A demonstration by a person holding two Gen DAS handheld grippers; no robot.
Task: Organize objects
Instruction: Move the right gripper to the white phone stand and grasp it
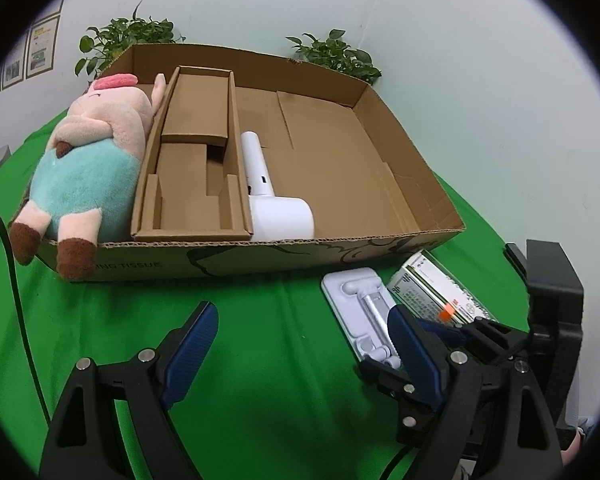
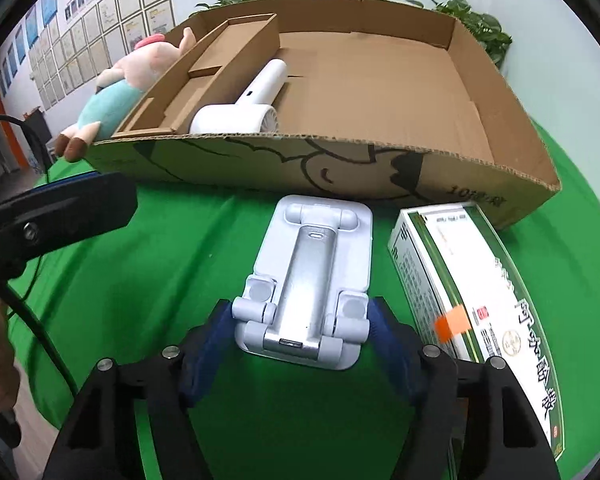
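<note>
Green cloth bears cardboard box (image 1: 400, 152) — pig, fan inside; right tongs (image 2: 302, 334) straddle stand (image 2: 312, 264); left tongs (image 1: 300, 336) spread.

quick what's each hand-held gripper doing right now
Left hand-held gripper: open, holding nothing.
Right hand-held gripper: fingers at both sides of the white phone stand; grip cannot be told.

A green cloth (image 1: 268, 320) covers the table. Two leafy potted plants (image 1: 128, 36) (image 1: 336, 54) stand against the pale wall (image 1: 480, 80). Rows of framed certificates (image 2: 96, 36) hang on the left wall. A black cable (image 1: 12, 280) crosses the cloth.
</note>
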